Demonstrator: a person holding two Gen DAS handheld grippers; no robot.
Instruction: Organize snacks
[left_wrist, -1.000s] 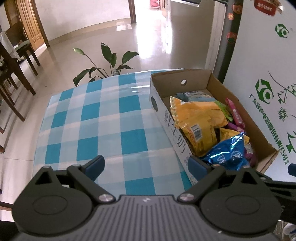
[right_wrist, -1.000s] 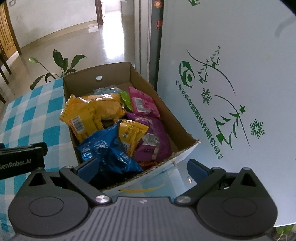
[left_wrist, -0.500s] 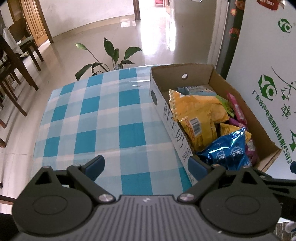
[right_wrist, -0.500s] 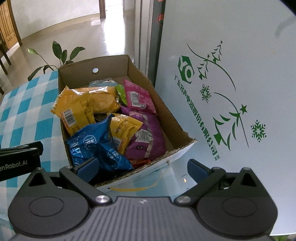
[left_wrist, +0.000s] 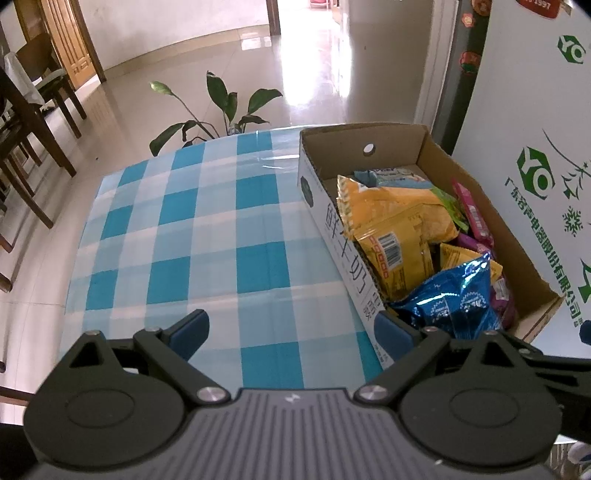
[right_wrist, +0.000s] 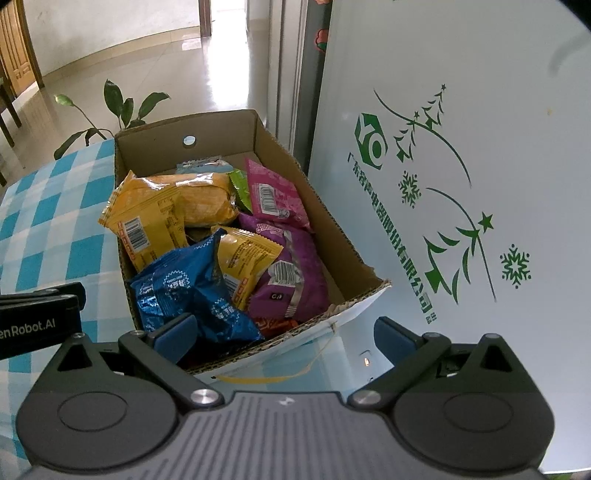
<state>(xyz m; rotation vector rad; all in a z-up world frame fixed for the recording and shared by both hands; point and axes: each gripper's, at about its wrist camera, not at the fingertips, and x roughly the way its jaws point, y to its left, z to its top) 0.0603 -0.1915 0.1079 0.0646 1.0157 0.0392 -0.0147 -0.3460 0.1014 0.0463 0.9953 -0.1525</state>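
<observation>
I am holding my left claw (left_wrist: 291, 332) spread wide over the blue-and-white checked tablecloth (left_wrist: 192, 236), with nothing between its blue fingertips (left_wrist: 190, 326); the cardboard box (left_wrist: 391, 142) of snacks is sitting just ahead and to the right of this claw, its printed white side wall running right up beside my right-hand fingertip. I am keeping my right claw (right_wrist: 284, 332) spread just as wide and gripping nothing, tilted down over the near end of the same box (right_wrist: 369, 275); its left fingertip (right_wrist: 177, 330) is hanging over the near-left corner of the box, and its right fingertip is hanging outside the box, over the glossy surface in front of the white appliance with green printing (right_wrist: 461, 147). Directly ahead of my right claw, nearest to it, a blue packet (right_wrist: 184, 295) is lying on top of the pile; a purple packet (right_wrist: 291, 269) is lying to its right, a small yellow packet (right_wrist: 243, 262) is leaning between them, and farther ahead a large yellow bag (right_wrist: 162, 214) and a pink packet (right_wrist: 273, 195) are lying toward the far wall. A potted plant (left_wrist: 221, 110) is standing on the floor beyond the table's far edge
</observation>
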